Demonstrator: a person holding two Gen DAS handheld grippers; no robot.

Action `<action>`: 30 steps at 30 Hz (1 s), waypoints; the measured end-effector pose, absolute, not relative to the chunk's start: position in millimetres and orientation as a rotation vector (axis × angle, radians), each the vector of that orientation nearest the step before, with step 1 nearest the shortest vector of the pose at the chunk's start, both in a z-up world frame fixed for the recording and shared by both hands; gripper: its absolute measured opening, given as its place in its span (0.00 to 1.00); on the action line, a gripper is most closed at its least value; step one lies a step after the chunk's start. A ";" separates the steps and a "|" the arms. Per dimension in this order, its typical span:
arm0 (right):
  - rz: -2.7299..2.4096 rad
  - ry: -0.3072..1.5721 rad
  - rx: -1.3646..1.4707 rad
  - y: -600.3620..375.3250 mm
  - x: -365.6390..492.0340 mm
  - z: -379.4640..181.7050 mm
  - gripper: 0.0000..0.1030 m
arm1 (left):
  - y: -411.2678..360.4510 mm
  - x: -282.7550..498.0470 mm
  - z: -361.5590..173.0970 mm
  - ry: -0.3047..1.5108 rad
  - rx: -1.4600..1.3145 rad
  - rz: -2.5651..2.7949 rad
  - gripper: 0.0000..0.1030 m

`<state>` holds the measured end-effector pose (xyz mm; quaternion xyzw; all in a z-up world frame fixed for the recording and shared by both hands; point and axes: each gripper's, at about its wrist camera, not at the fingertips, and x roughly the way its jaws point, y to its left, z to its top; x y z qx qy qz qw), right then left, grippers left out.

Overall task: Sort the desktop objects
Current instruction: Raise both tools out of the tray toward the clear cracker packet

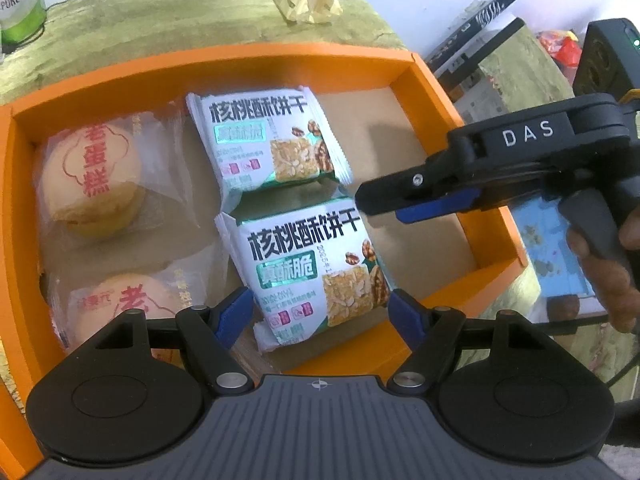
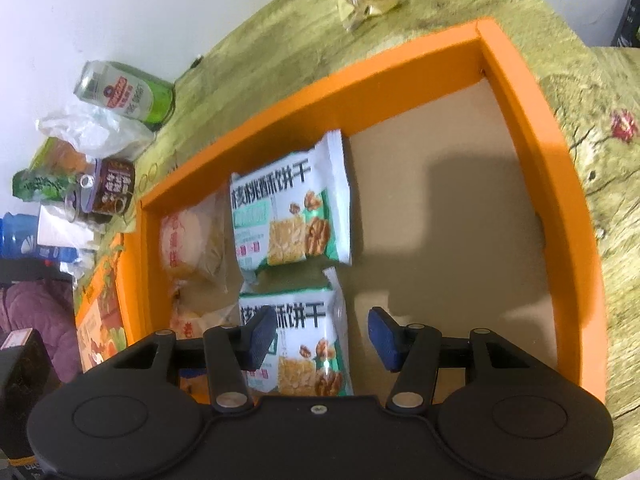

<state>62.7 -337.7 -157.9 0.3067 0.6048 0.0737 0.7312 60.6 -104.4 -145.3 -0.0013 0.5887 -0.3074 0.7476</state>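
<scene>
Left wrist view: your left claw hangs open over the orange box, w/ nothing between the pads. The near walnut biscuit pack lies just ahead of it, roughly centred between the fingers, and the far walnut biscuit pack sits beyond that, the two overlapping at their edges. Two wrapped cakes sit off to the claw's left side: near cake, far cake. Your right claw comes in from the right, its tip just above the near pack's top corner. In that view its jaws look nearly together, but the right wrist view shows them apart and empty, w/ the near pack under the left pad.

Risks, as I judge them:
- Both claws crowd the same pack. Drop either one now and the fingers prob clash, or one knocks the pack askew.
- The packs overlap, so lifting or nudging the near one likely drags the far one out of line.
- Wrappers are slick, puffy film; pinch only a sealed edge and it may slip or tear.
- Left claw's left pad is close to the near cake. Close wide and you could snag its loose wrapper or squash the cake.
- Yellow snack bag waits on the desk beyond the box; reaching over risks catching the wall.
</scene>
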 end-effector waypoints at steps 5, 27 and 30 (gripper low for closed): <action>0.153 1.300 0.637 -340.4 76.3 -152.9 0.50 | -100.2 65.5 -135.3 1.254 -0.019 -0.659 0.73; 0.094 1.077 0.578 -397.3 131.3 -97.0 0.55 | -147.4 153.1 -87.4 1.052 -0.036 -0.619 0.74; 0.121 1.062 0.560 -397.8 152.7 -92.6 0.55 | -156.5 173.2 -84.7 1.023 -0.033 -0.598 0.74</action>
